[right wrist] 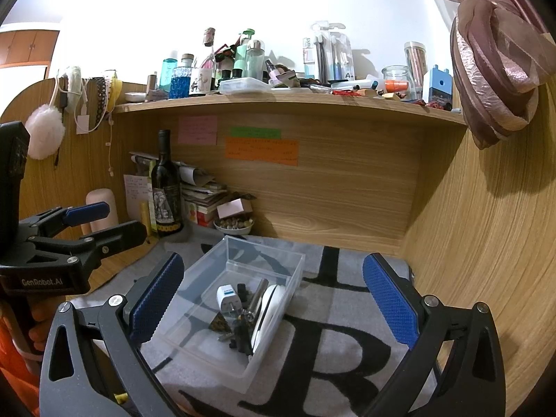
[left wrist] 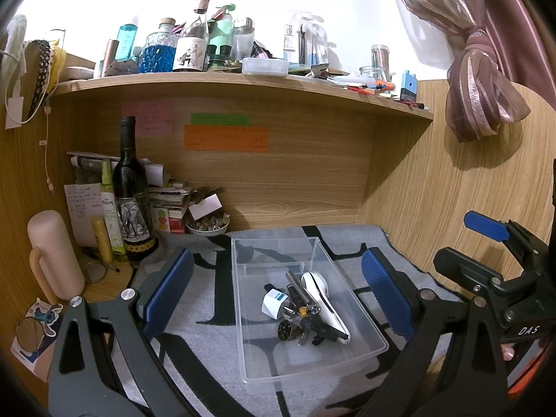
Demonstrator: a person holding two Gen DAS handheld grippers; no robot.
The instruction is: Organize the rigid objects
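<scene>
A clear plastic bin [left wrist: 361, 309] lies on a grey mat with black letters [left wrist: 208, 302]. In it lie a white plug adapter [left wrist: 272, 304], a white handle-shaped tool [left wrist: 321, 295], a metal rod [left wrist: 300, 290] and small dark parts. My left gripper [left wrist: 278, 295] is open and empty, hovering just in front of the bin. My right gripper [right wrist: 274, 299] is open and empty, with the bin [right wrist: 212, 356] between its fingers and to the left. The adapter [right wrist: 227, 297] and white tool [right wrist: 267, 309] show there too. Each gripper appears at the edge of the other's view.
A dark wine bottle [left wrist: 132, 191], a pink flask [left wrist: 54, 253], papers and a small bowl [left wrist: 206, 226] crowd the back left corner. A cluttered wooden shelf [left wrist: 243, 87] runs overhead. A wooden wall [right wrist: 486, 226] and a tied curtain [right wrist: 493, 62] stand at right.
</scene>
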